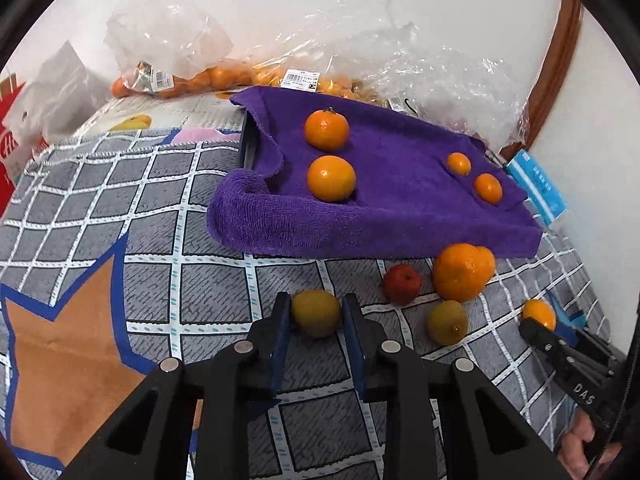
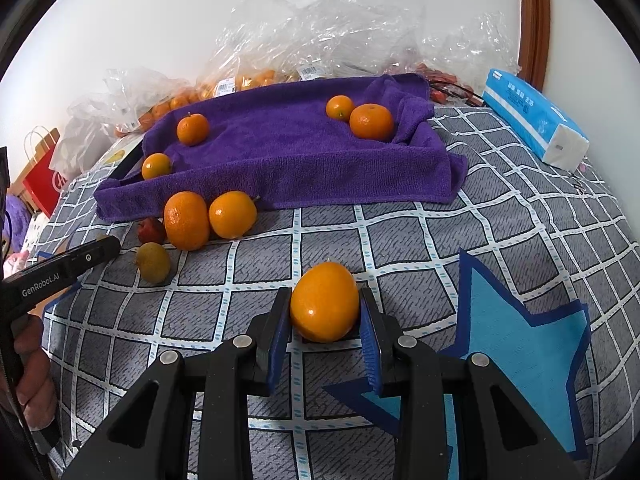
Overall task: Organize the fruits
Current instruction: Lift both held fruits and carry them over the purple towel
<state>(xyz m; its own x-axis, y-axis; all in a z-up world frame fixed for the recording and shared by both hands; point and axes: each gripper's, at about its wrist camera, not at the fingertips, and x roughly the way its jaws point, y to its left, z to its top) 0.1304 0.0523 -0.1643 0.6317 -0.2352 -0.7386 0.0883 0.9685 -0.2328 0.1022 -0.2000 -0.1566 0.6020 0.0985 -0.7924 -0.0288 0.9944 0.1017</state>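
A small yellow-green round fruit (image 1: 316, 312) sits on the grey checked mat (image 1: 160, 200), clamped in the left gripper (image 1: 316, 314). The right gripper (image 2: 325, 312) is closed on an egg-shaped orange fruit (image 2: 325, 302), narrow end up. Loose fruit lies between them and the purple towel-lined tray (image 1: 380, 216).

left gripper (image 1: 316, 312) fingers (image 1: 282, 320) clamping yellow fruit (image 1: 316, 314), purple towel (image 1: 400, 208) beyond
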